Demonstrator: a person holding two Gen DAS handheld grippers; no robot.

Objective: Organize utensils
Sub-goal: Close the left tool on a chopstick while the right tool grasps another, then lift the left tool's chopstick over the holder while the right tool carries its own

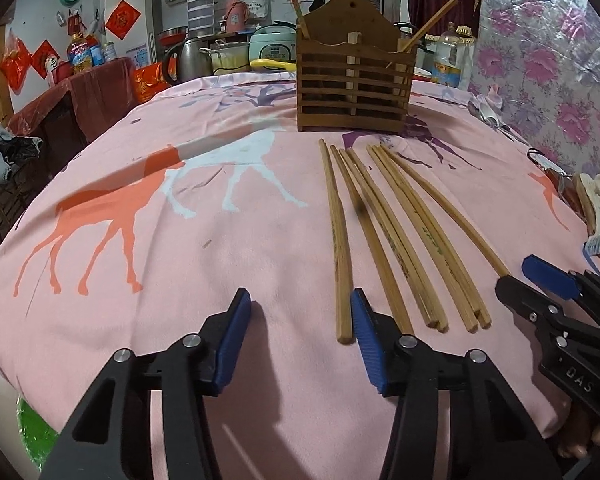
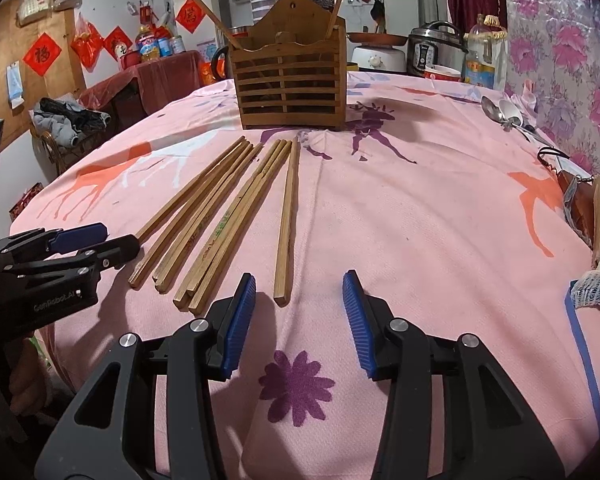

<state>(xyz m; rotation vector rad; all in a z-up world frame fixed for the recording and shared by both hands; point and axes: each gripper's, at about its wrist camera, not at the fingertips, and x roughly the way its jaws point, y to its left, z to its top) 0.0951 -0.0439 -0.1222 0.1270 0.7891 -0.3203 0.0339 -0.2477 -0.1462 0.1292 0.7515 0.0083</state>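
Observation:
Several wooden chopsticks (image 1: 396,232) lie side by side on the pink tablecloth (image 1: 180,240); they also show in the right wrist view (image 2: 220,216). A slatted wooden utensil holder (image 1: 354,84) stands behind them with two chopsticks in it, seen too in the right wrist view (image 2: 292,80). My left gripper (image 1: 300,320) is open and empty, just left of the chopsticks' near ends. My right gripper (image 2: 300,300) is open and empty, just right of them; the single rightmost chopstick (image 2: 286,220) ends by its left finger.
Metal spoons (image 2: 504,116) lie at the far right by the floral wall. A cloth bundle and a brown object (image 2: 596,224) sit at the right table edge. Pots, a kettle, rice cookers and bottles crowd behind the holder.

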